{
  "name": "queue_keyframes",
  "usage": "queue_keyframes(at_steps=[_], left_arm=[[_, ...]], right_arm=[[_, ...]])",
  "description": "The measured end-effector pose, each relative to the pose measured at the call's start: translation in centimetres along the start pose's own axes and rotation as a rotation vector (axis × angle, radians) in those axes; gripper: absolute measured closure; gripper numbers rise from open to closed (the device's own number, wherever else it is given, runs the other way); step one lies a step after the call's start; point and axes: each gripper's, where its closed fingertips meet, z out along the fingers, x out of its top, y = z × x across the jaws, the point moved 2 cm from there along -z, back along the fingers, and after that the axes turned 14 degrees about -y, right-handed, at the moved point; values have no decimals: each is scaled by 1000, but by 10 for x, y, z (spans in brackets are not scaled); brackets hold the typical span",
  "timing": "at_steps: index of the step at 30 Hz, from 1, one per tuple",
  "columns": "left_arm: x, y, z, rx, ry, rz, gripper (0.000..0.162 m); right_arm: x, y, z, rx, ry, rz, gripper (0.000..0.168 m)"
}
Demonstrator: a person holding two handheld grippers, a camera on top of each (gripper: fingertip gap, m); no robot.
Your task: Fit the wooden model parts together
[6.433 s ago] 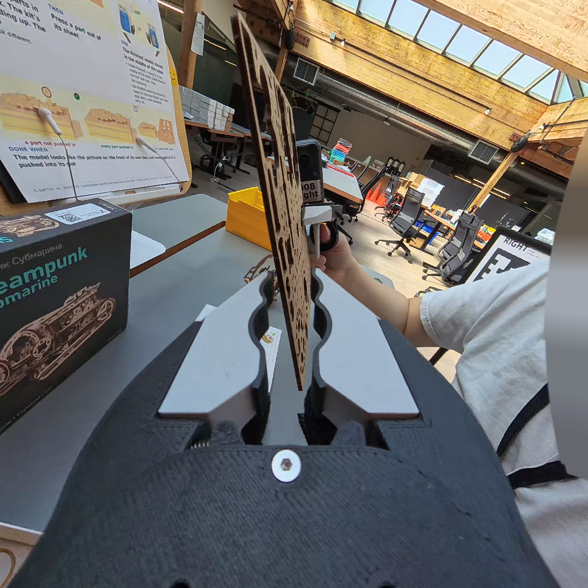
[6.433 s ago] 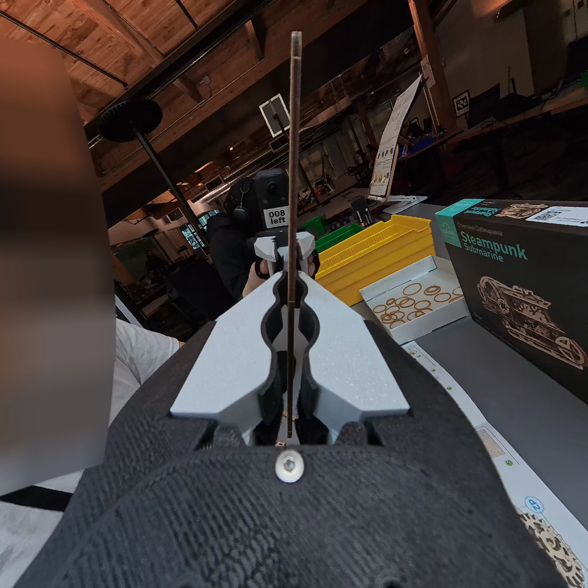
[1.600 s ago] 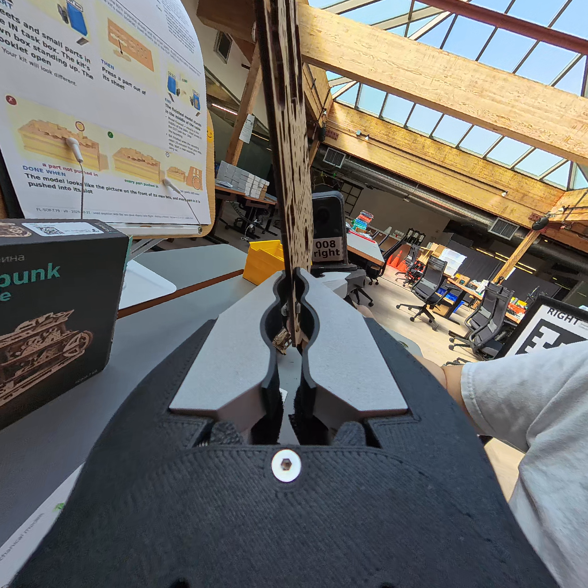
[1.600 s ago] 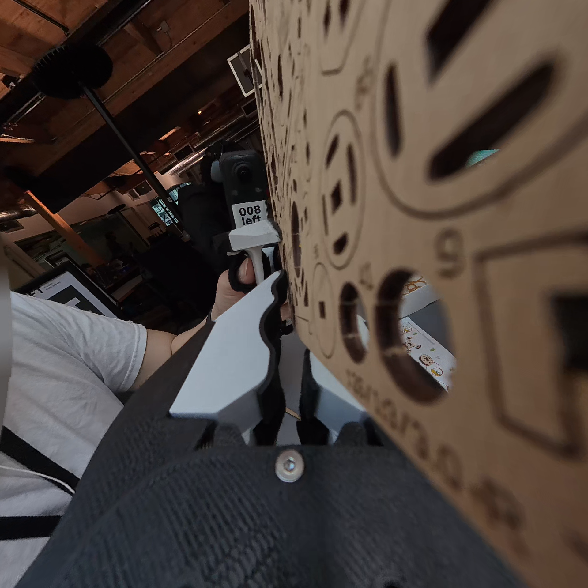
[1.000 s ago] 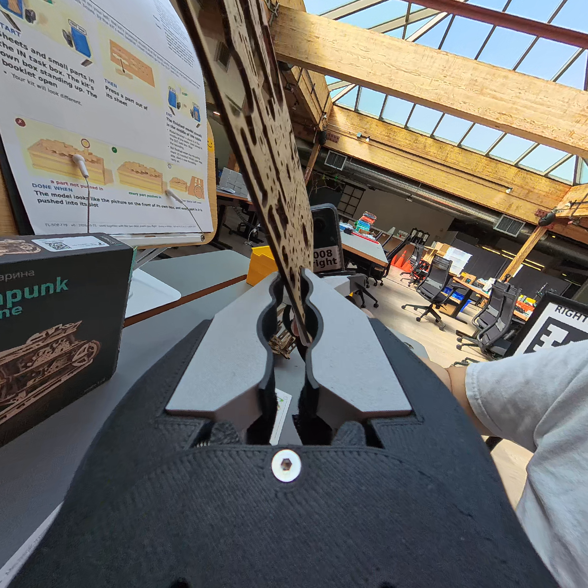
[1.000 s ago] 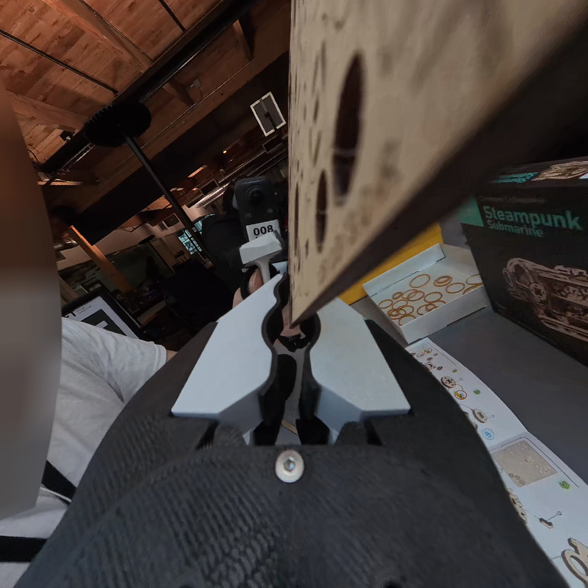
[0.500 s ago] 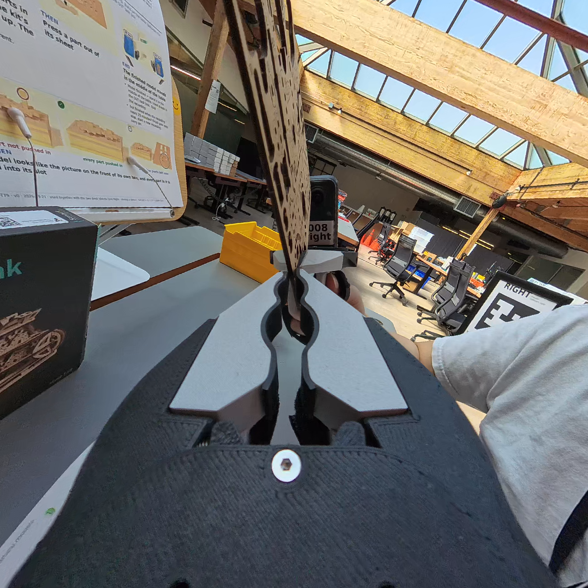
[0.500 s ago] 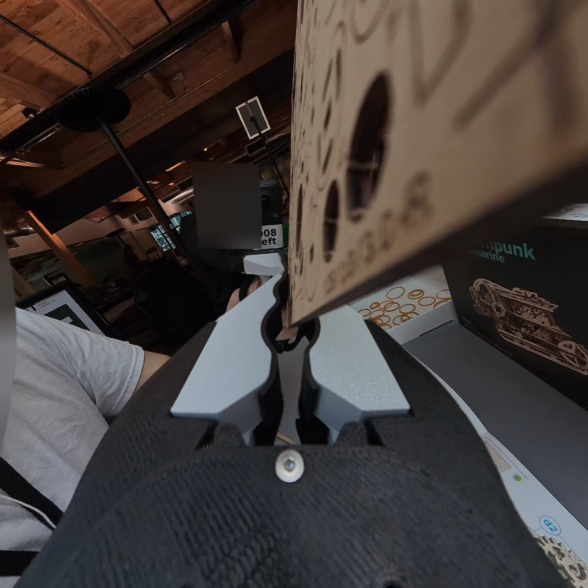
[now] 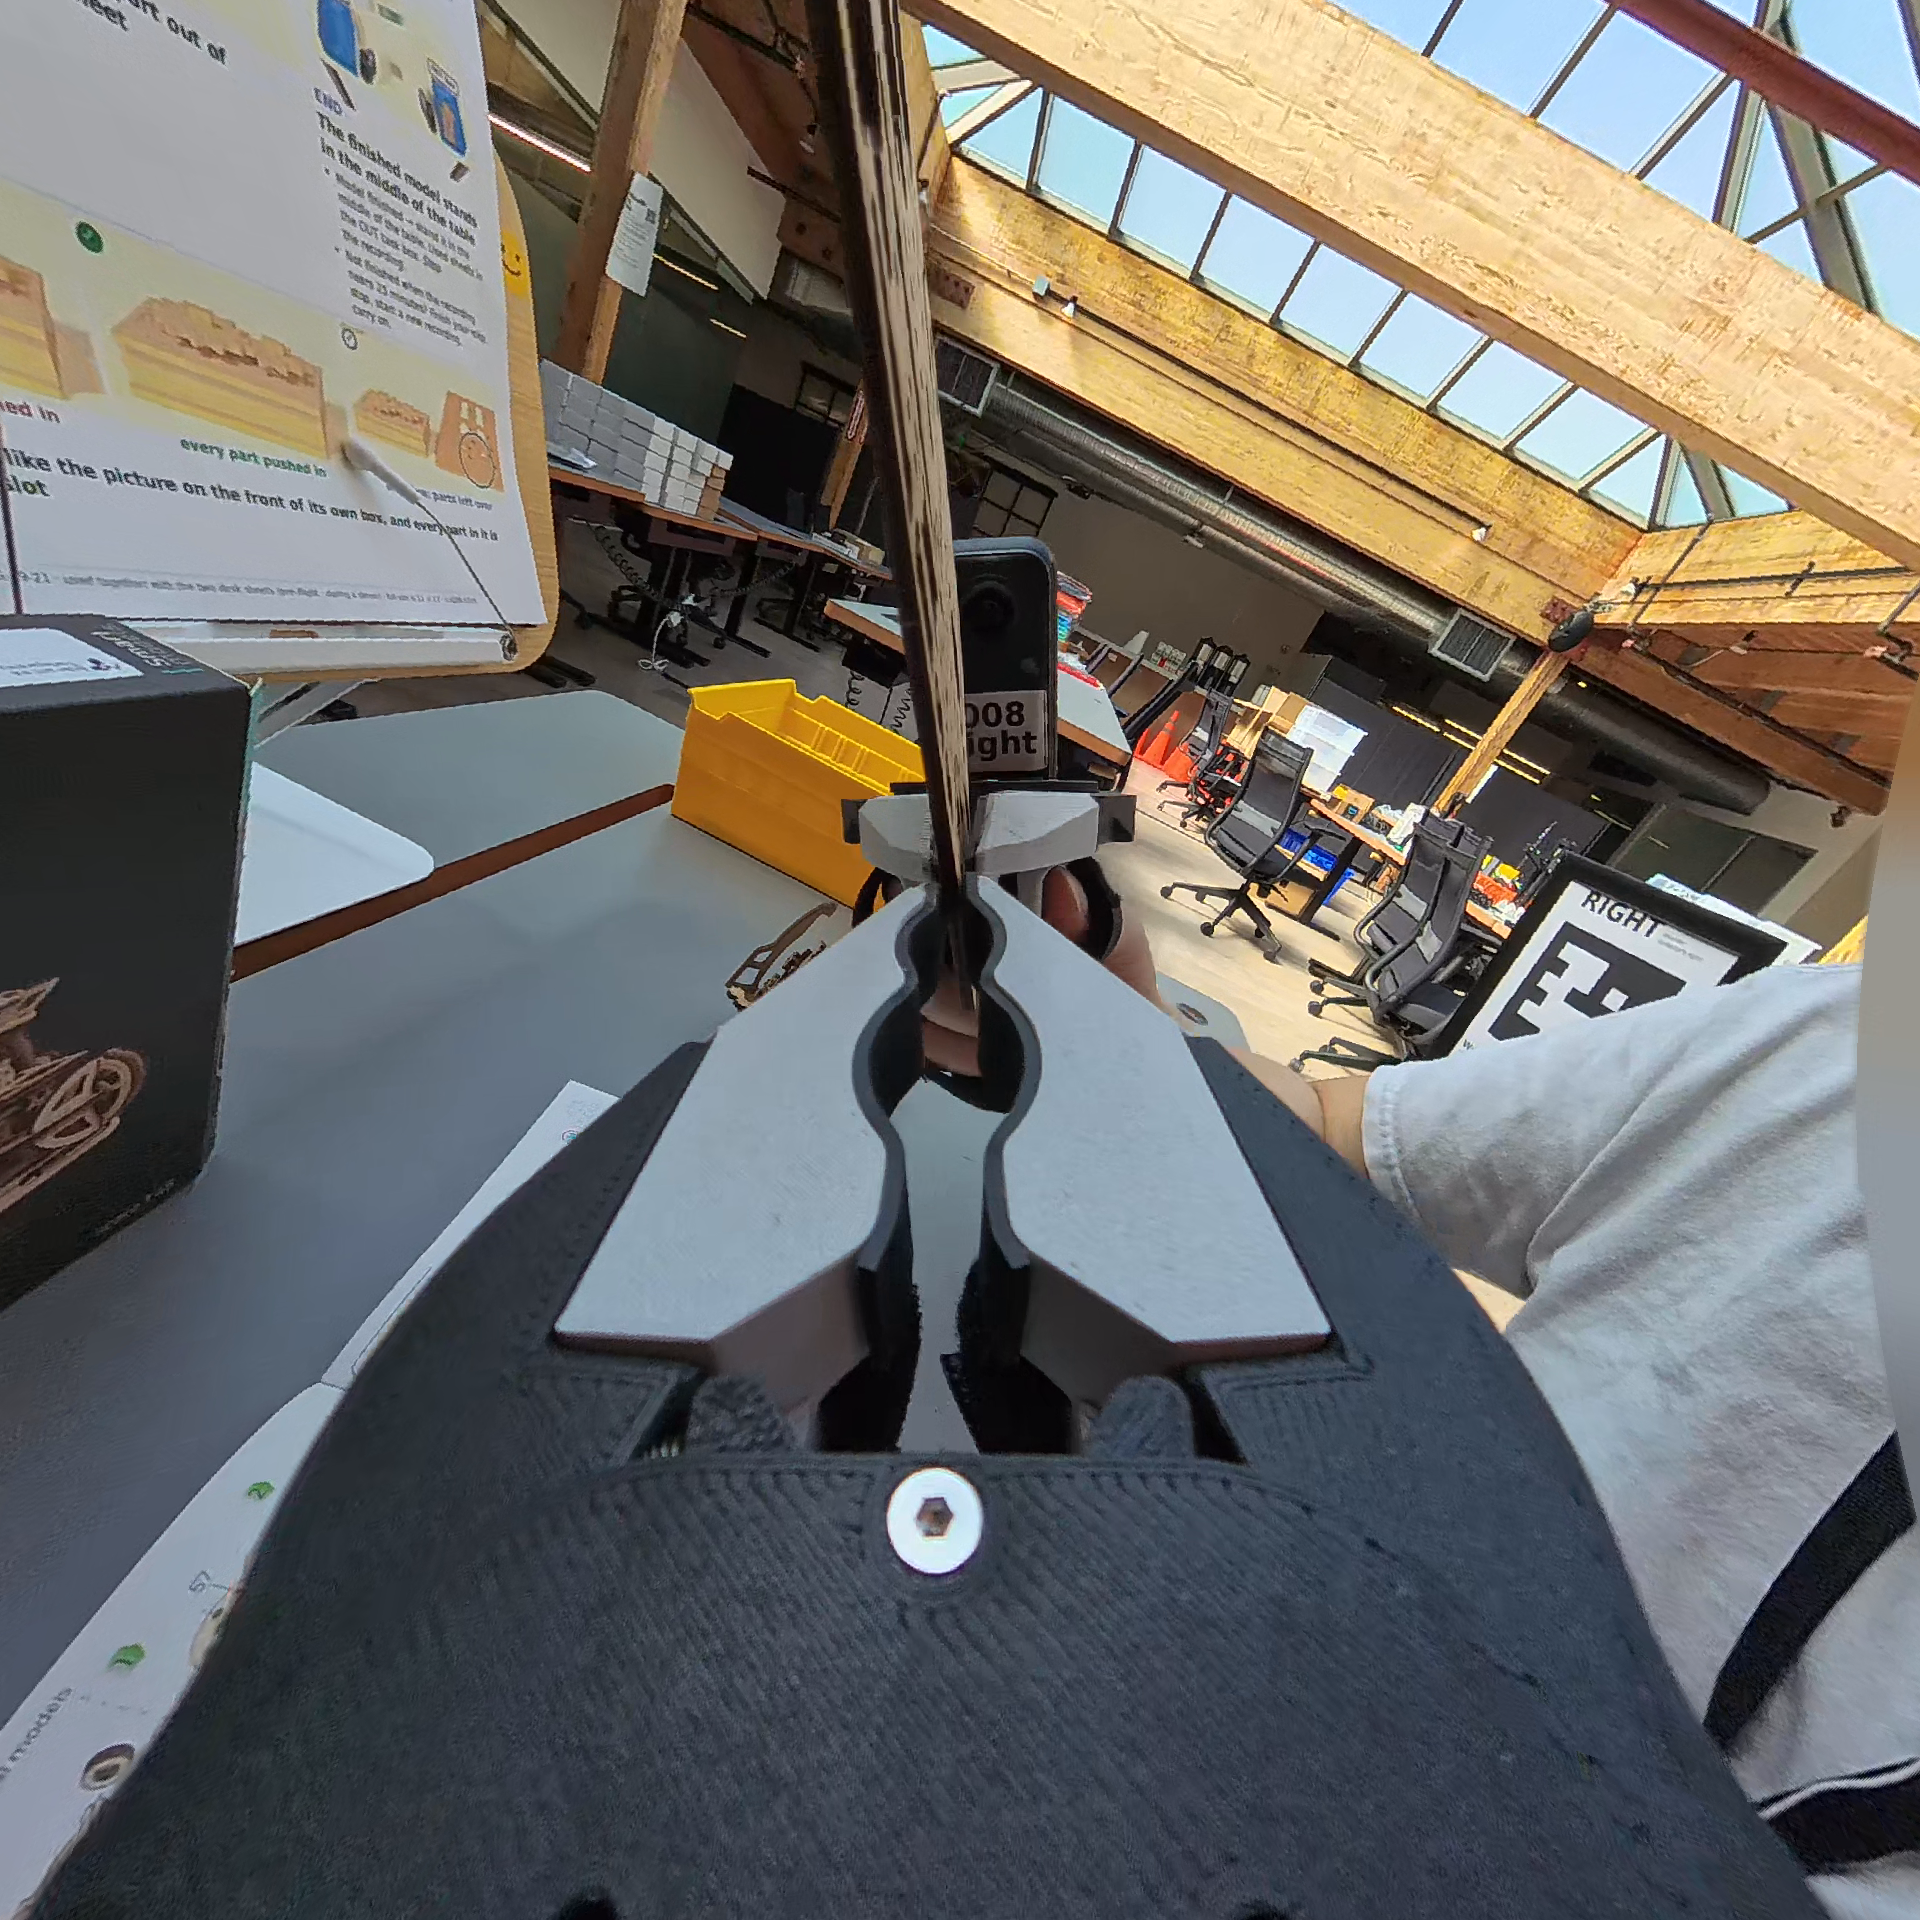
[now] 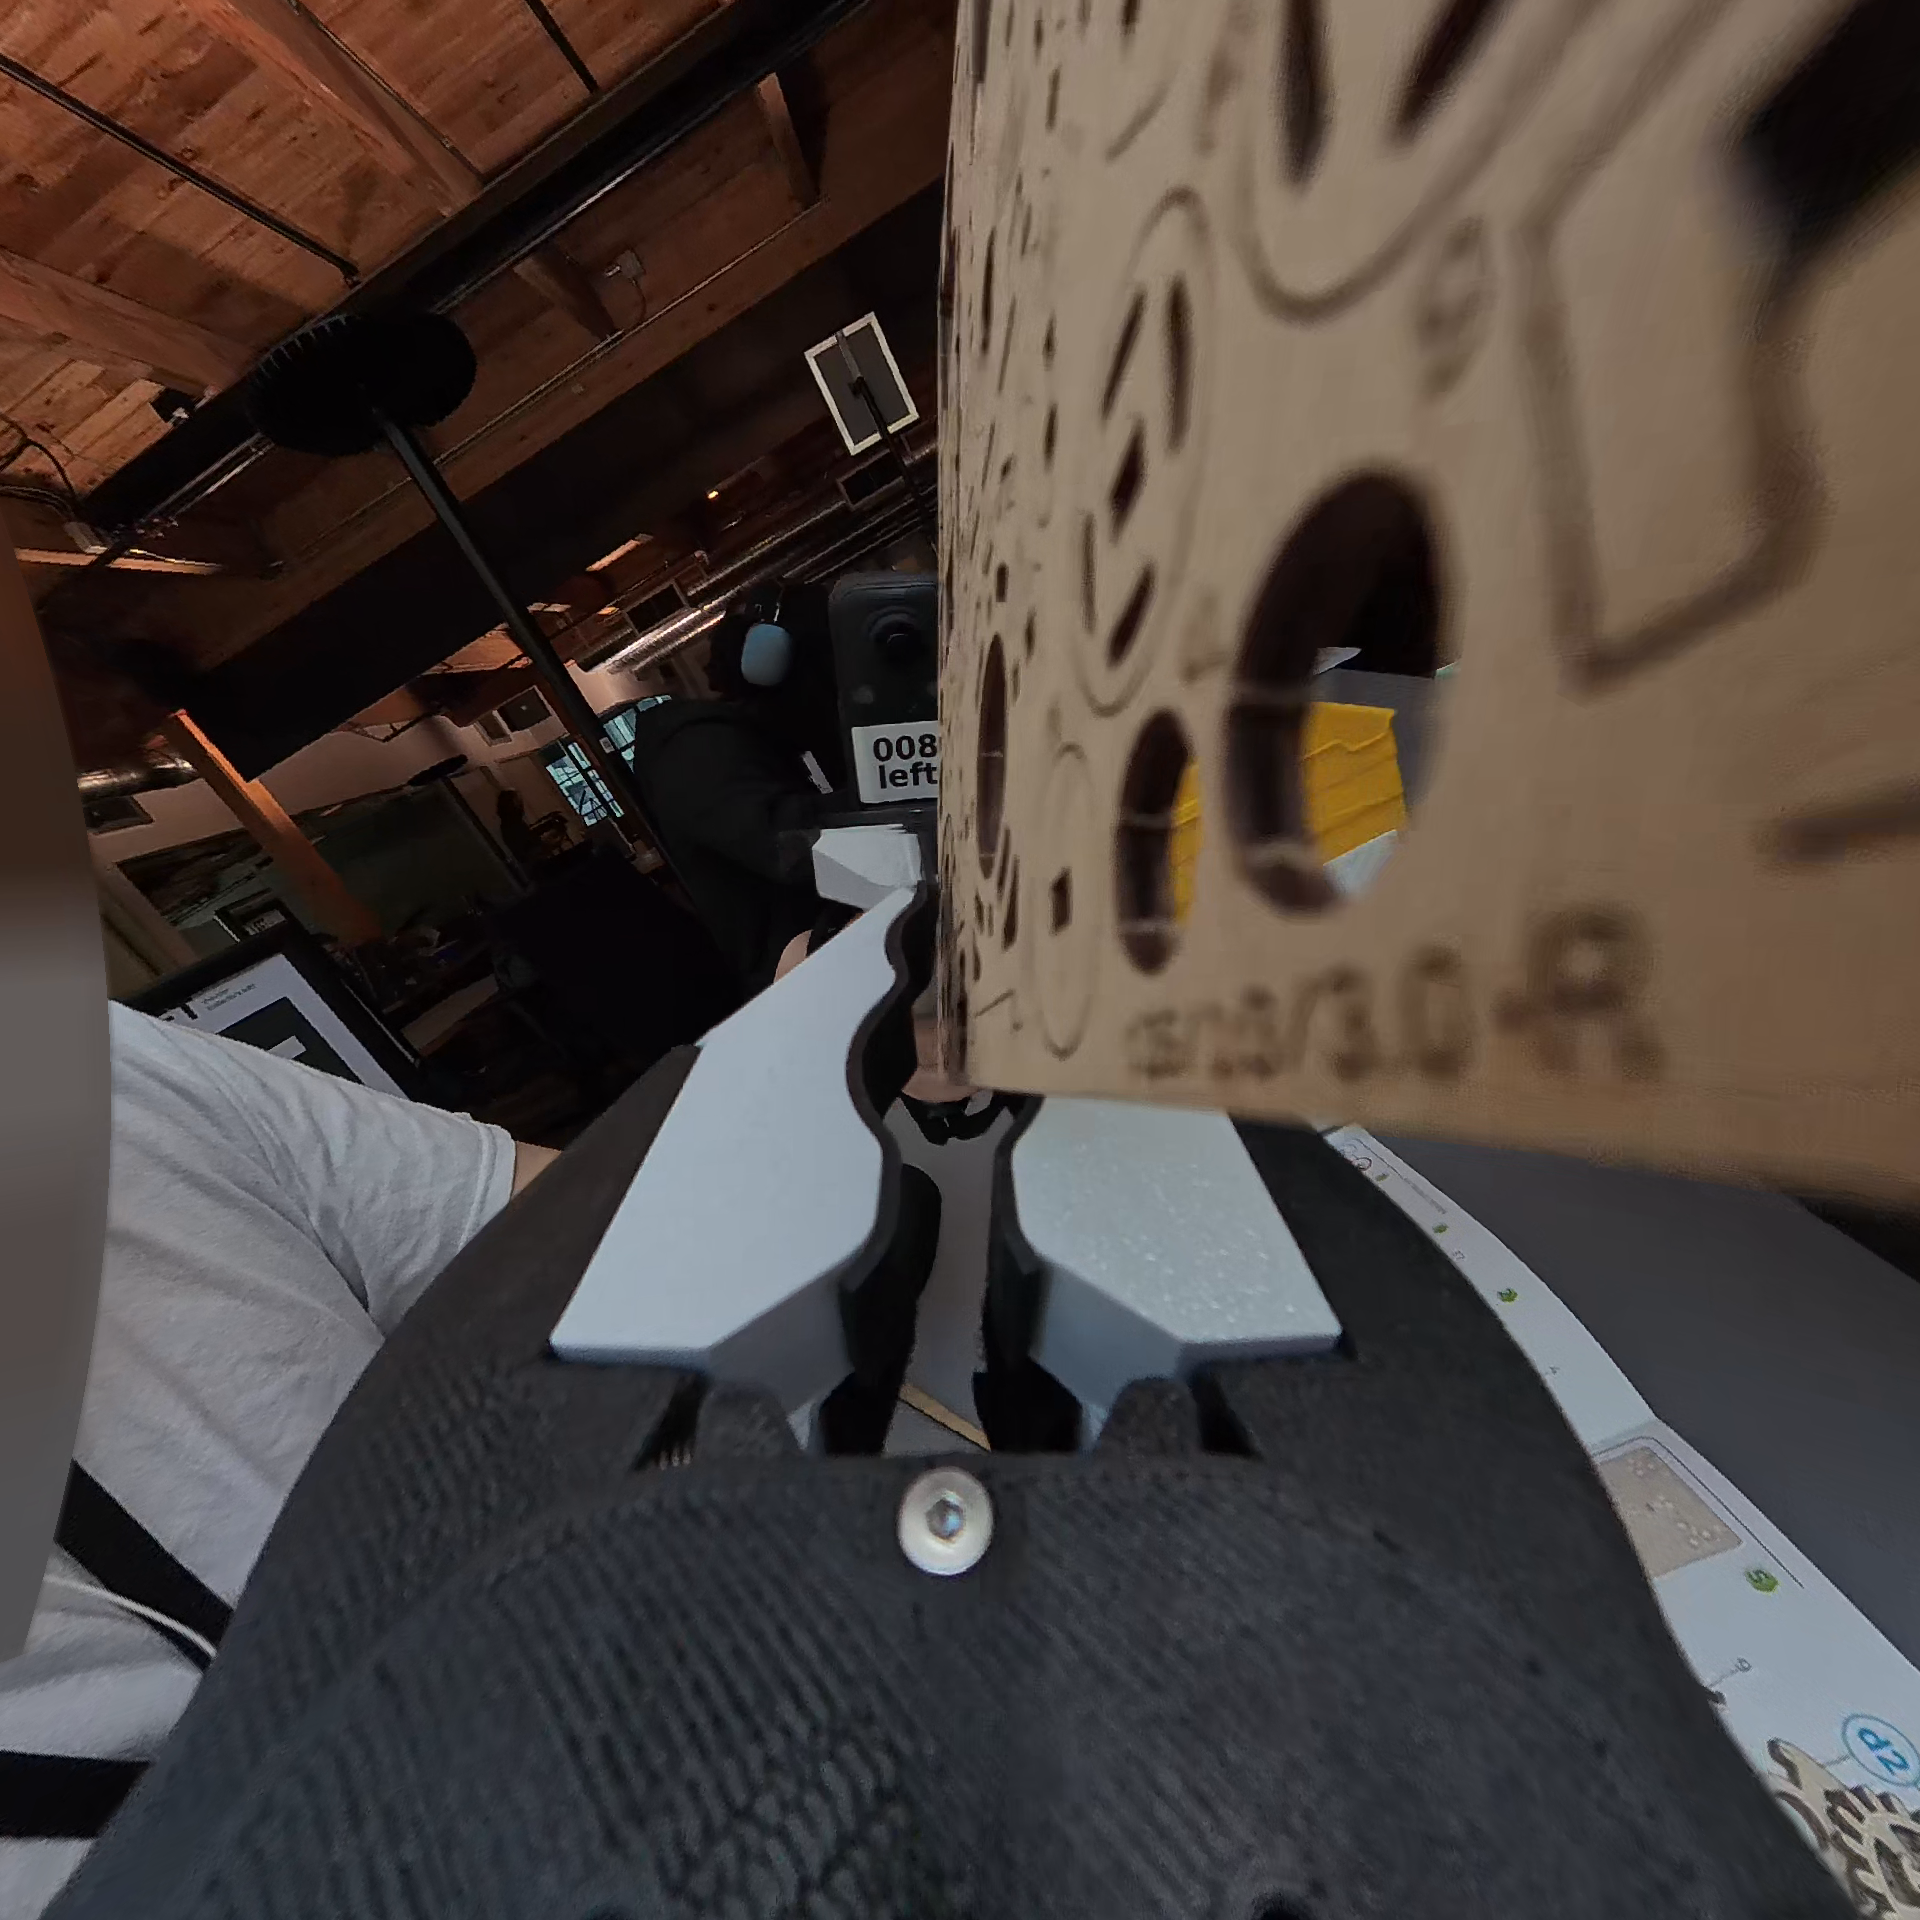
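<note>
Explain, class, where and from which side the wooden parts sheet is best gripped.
Probably the plain bottom margin, entered edge-on from either end. The wooden parts sheet stands upright and thin, so flat fingers close across its faces; the cut-outs above look weaker. Both the left gripper and the right gripper already pinch that lower edge, facing each other.

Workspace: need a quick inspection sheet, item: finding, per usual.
Surface: grey table, white instruction sheets along its near edge.
Job's things: wooden parts sheet held upright, edge-on in the left wrist view, several holes already punched out; small wooden assembly on the table.
Clutter: black kit box, yellow bin, instruction poster on a stand.
Grippers: left hand-held gripper and right hand-held gripper both shut on the sheet's lower edge, facing each other.
Cables: nothing seen on the table.
Surroundings: open office, desks, chairs, timber beams, skylights.
</note>
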Motion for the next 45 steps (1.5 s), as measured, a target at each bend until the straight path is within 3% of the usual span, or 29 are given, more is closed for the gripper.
queue_keyframes(at_steps=[23, 45], left_arm=[[-4, -2, 4, 137, -25, 104, 161], [-3, 12, -3, -79, -29, 56, 162]], right_arm=[[-2, 4, -2, -87, -54, -51, 166], [-1, -11, 3, 51, -48, -7, 165]])
